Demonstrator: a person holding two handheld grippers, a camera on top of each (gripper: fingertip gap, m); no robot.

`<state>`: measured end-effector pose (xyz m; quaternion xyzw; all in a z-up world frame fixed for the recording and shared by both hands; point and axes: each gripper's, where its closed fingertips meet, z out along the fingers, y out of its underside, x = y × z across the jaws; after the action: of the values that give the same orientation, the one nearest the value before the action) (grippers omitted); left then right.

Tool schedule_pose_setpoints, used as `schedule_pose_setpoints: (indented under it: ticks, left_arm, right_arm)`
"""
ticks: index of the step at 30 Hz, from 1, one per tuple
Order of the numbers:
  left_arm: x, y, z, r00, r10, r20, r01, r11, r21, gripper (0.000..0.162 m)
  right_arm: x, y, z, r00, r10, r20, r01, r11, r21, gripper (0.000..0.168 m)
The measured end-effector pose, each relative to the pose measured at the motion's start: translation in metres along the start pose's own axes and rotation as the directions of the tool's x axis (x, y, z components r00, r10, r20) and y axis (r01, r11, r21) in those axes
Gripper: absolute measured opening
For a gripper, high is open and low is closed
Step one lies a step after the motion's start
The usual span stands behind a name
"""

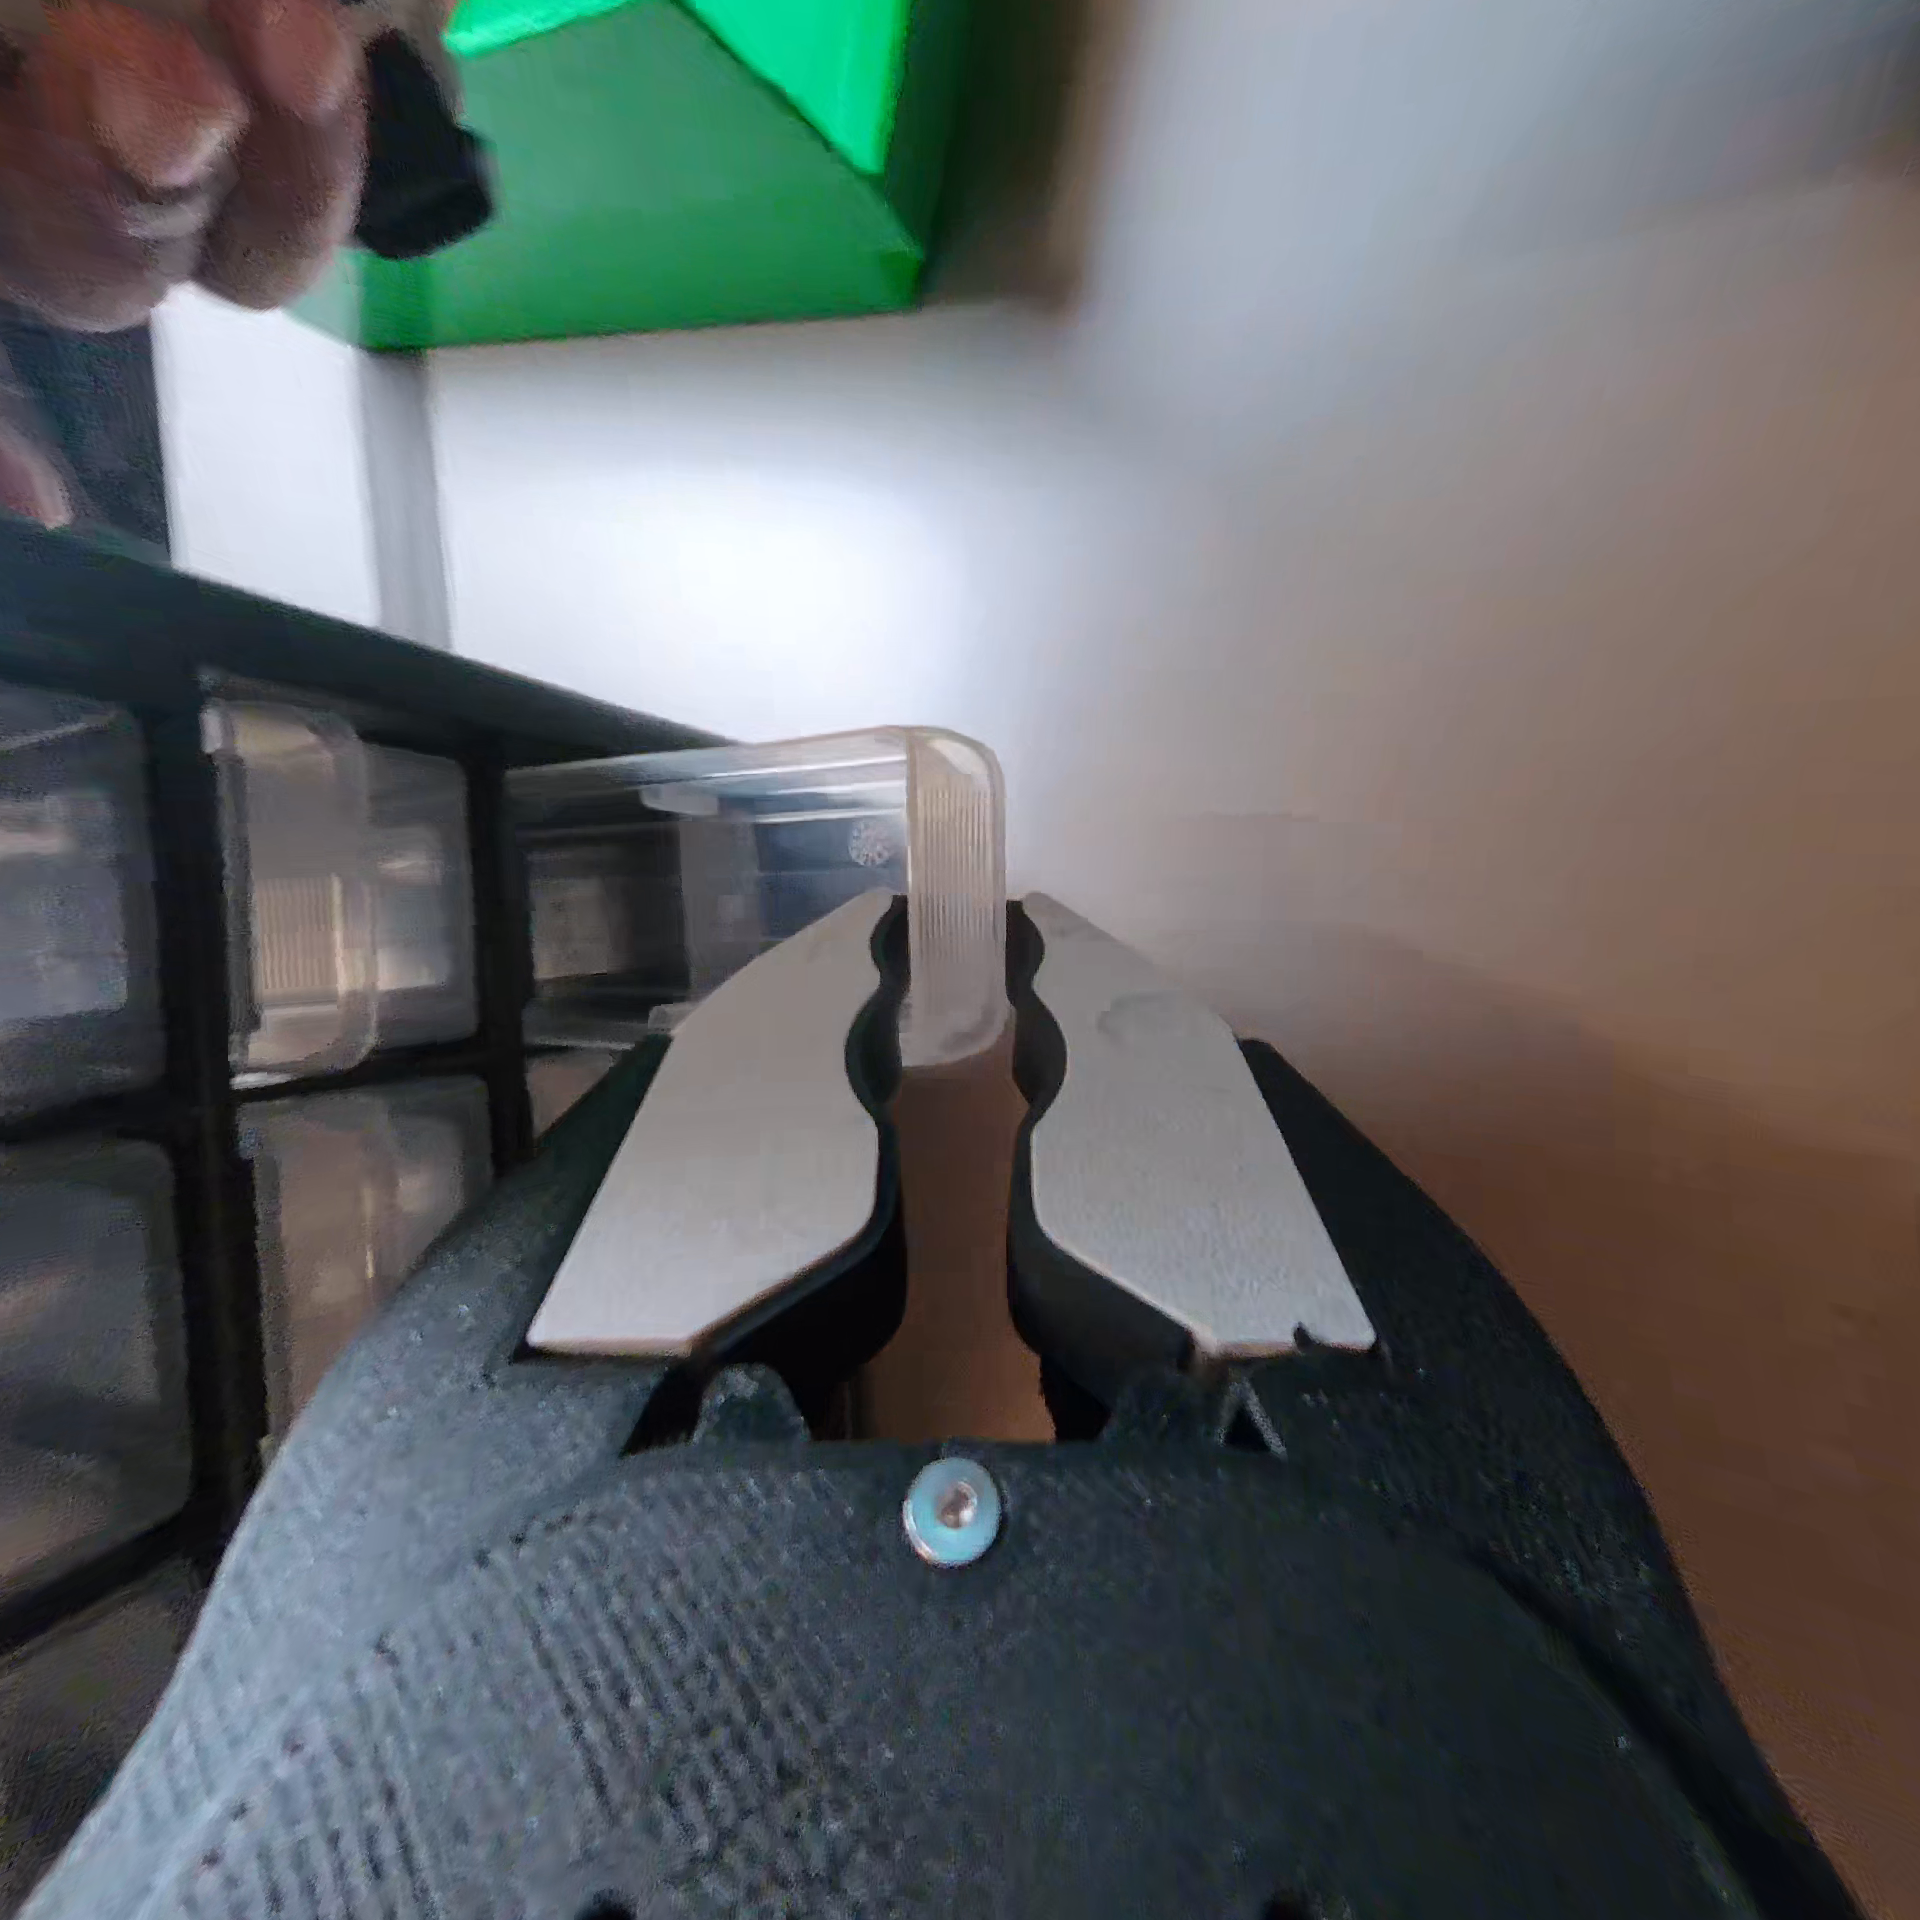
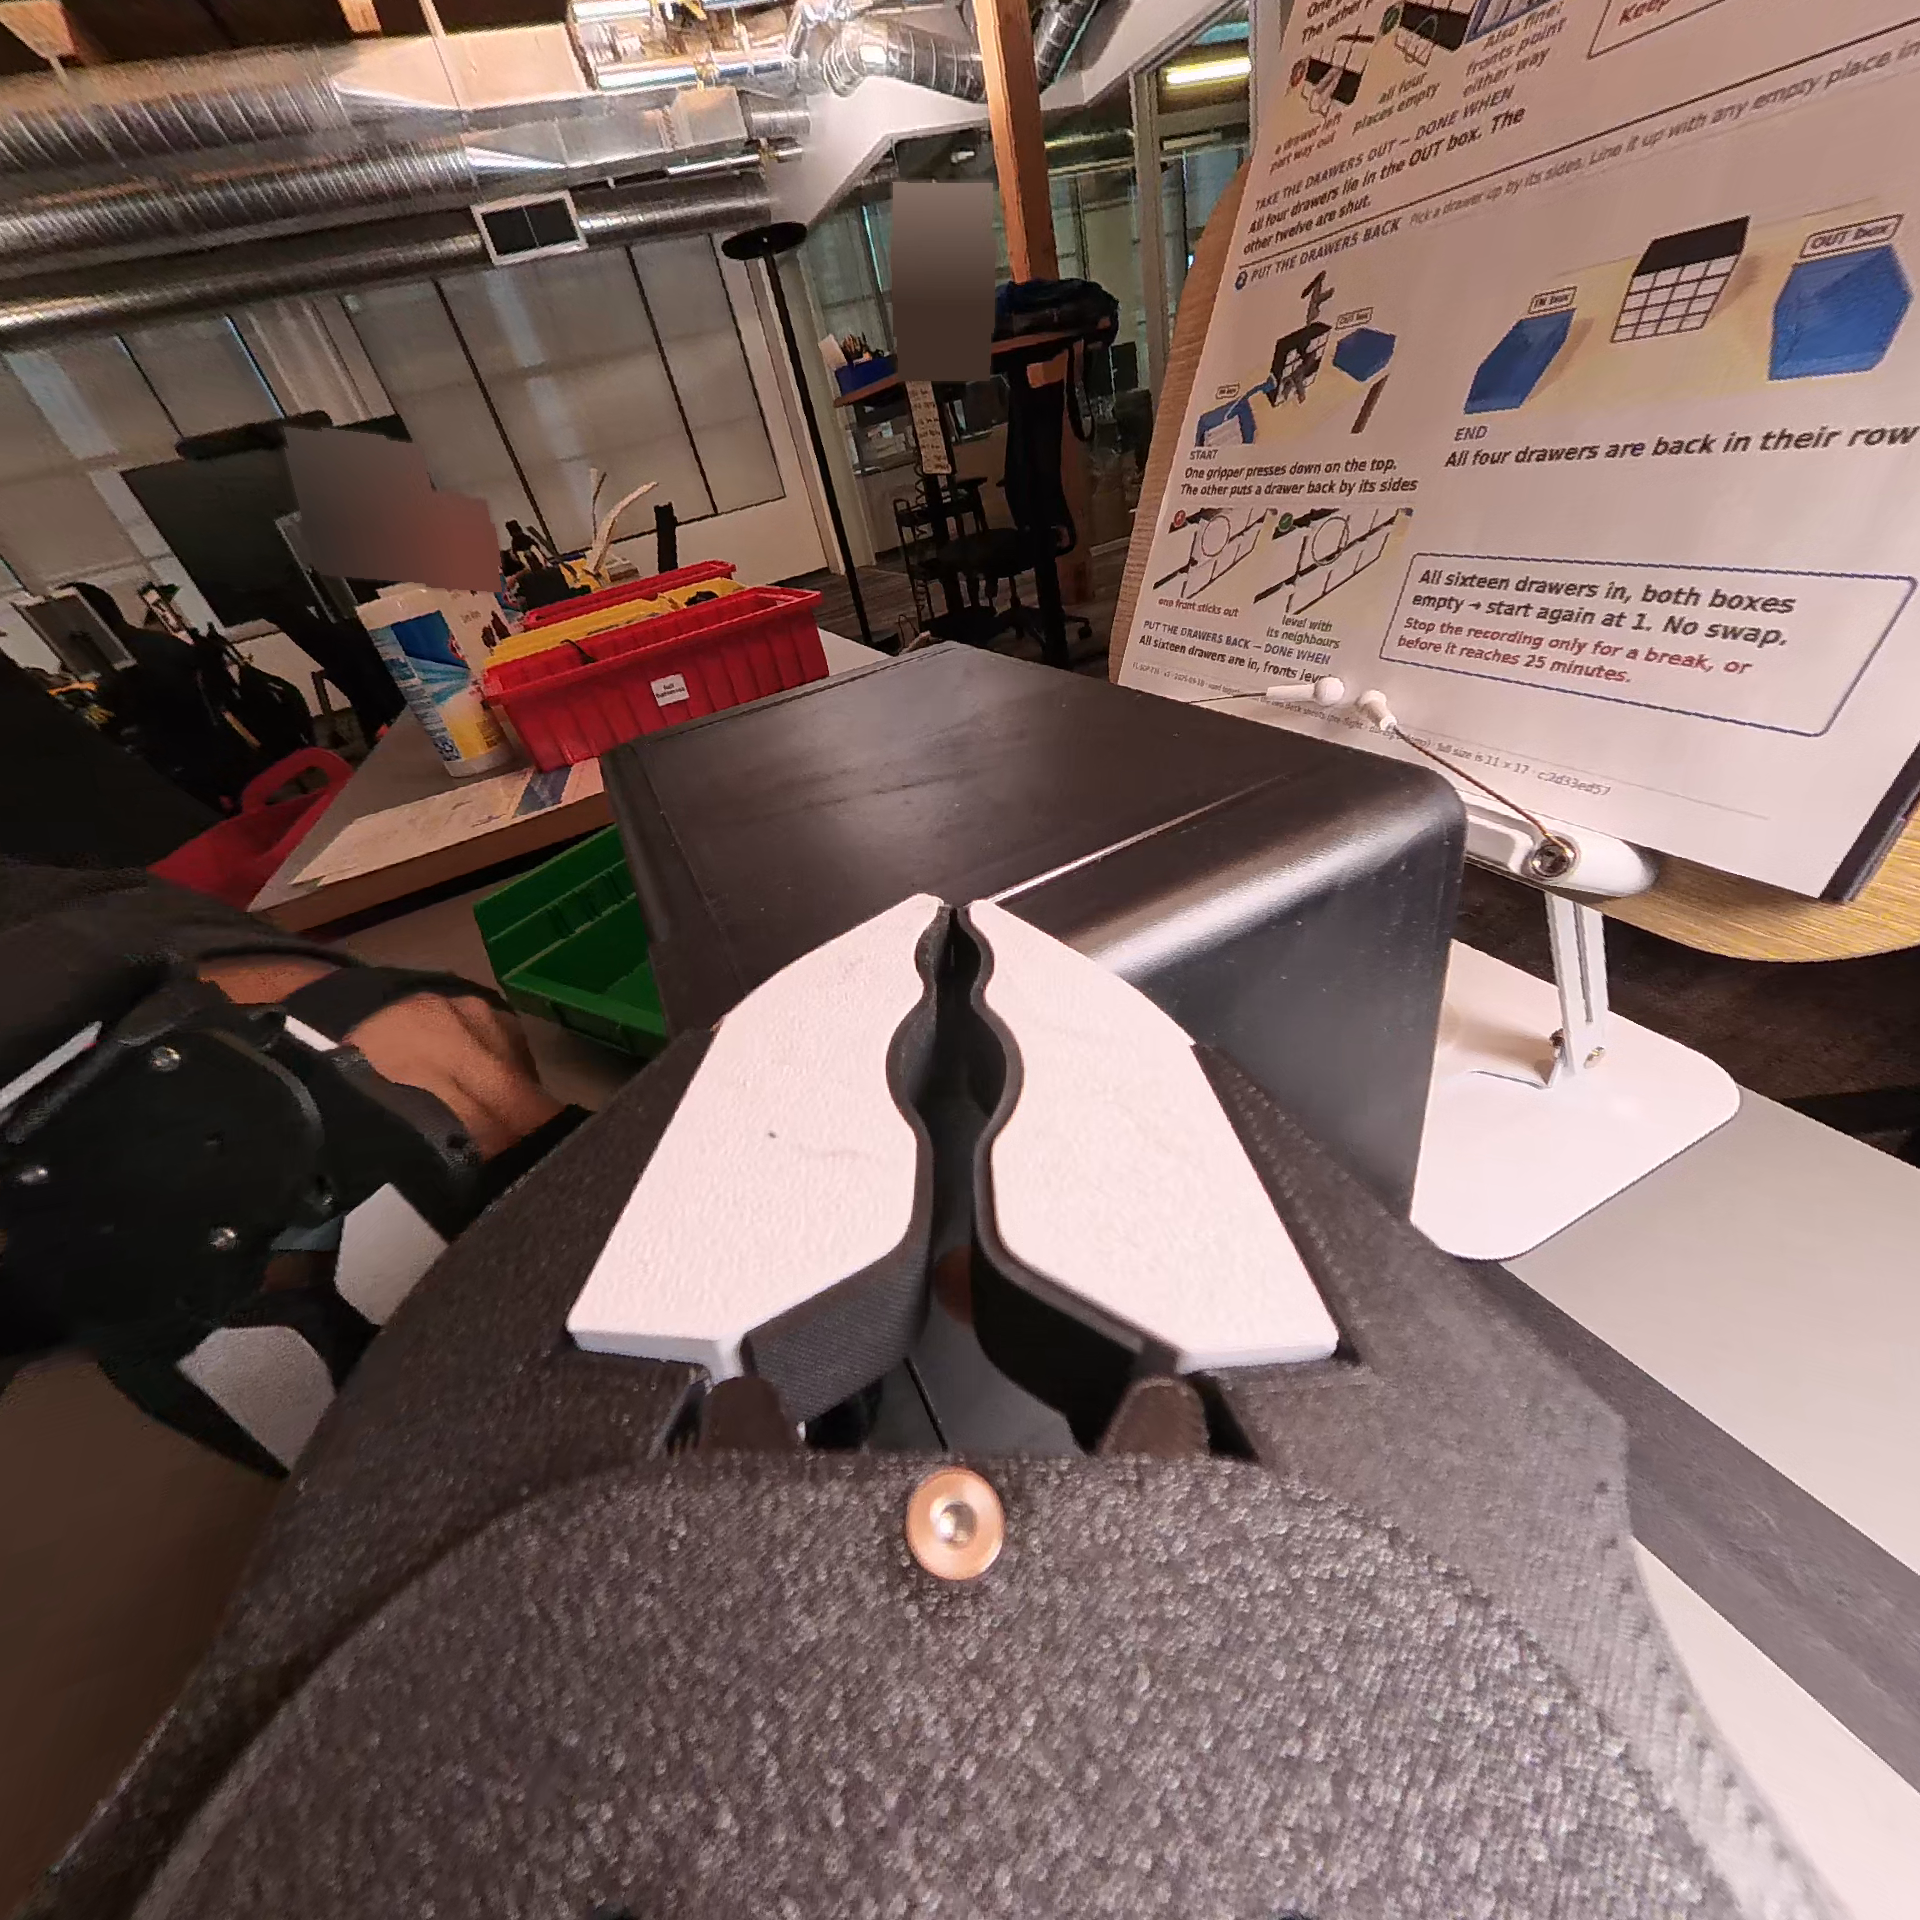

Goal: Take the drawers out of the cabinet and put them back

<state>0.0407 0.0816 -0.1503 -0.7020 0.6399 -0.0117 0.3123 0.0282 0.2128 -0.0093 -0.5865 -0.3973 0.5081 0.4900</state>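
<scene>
Left tongs [image 1: 954, 977] grip the ribbed pull tab of a clear plastic drawer [image 1: 727, 821], fingers [image 1: 748, 1122] narrowed onto the tab from both sides; the drawer sticks part way out of the top row of the black cabinet [image 1: 197, 831], at its right end; other clear drawers [image 1: 343, 883] sit in their slots to the left and in the row below, fronts blurred. A green bin [image 1: 644, 187] shows upper left in the left wrist view, behind a hand [image 1: 156, 156] holding a black grip; pale wall and brown desk [image 1: 1558, 1143] fill the right side.

Right tongs [image 2: 958, 920] are pinched tight together, nothing between them, tips resting at the front edge of the cabinet top [image 2: 987, 790] near its rounded right corner; whether they press on it, can't tell. Left gripper's black body [image 2: 177, 1132] and the person's hand show at the lower left of the right wrist view. Behind the cabinet: an instruction sheet [image 2: 1558, 416] on a white stand [image 2: 1579, 1101] at right; green bin [image 2: 582, 956] at left; farther off, a second desk w/ red bins [image 2: 655, 665] and a wipes canister [image 2: 436, 686].
</scene>
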Motion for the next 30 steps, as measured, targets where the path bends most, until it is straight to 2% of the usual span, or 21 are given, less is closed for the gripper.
schedule_pose_setpoints:
  ticks: [3,7,9,12,15,19,23,27,30]
  left_arm:
    - [-0.018,-0.006,0.008,0.991,-0.052,0.125,0.037,0.993,0.115,0.019]
    - [-0.051,-0.004,0.012,0.931,-0.128,0.341,0.05,0.972,0.229,0.025]
    - [-0.065,0.0,0.012,0.876,-0.12,0.467,-0.006,0.966,0.26,0.026]
    - [-0.075,0.002,0.01,0.764,-0.032,0.644,-0.169,0.954,0.249,0.028]
    - [-0.074,-0.001,0.009,0.655,0.057,0.753,-0.316,0.926,0.205,0.024]
    - [-0.068,-0.003,0.01,0.536,0.157,0.83,-0.472,0.87,0.141,0.014]
    - [-0.065,-0.005,0.011,0.39,0.298,0.871,-0.604,0.797,-0.002,0.01]
    - [-0.069,-0.002,0.012,0.345,0.384,0.857,-0.634,0.768,-0.089,0.01]
    - [-0.079,0.003,0.015,0.37,0.427,0.825,-0.586,0.796,-0.15,0.01]
  right_arm:
    - [0.0,0.0,0.0,1.0,-0.004,-0.003,0.004,1.0,-0.003,0.0]
    - [0.0,0.0,0.0,1.0,0.0,-0.002,0.0,1.0,0.0,0.0]
    - [0.0,0.0,0.0,1.0,0.001,-0.001,-0.001,1.0,0.001,0.0]
    - [0.0,0.0,0.0,1.0,0.003,0.002,-0.003,1.0,0.003,0.0]
    - [0.0,0.0,0.0,1.0,0.008,0.008,-0.008,1.0,0.007,0.0]
    - [0.0,0.0,0.0,1.0,0.015,0.018,-0.016,1.0,0.011,0.0]
    - [0.0,0.0,0.0,0.999,0.023,0.025,-0.023,1.0,0.017,0.0]
    - [0.0,0.0,0.0,0.999,0.029,0.033,-0.03,0.999,0.022,0.0]
    - [0.0,0.0,0.0,0.999,0.03,0.032,-0.031,0.999,0.024,0.0]
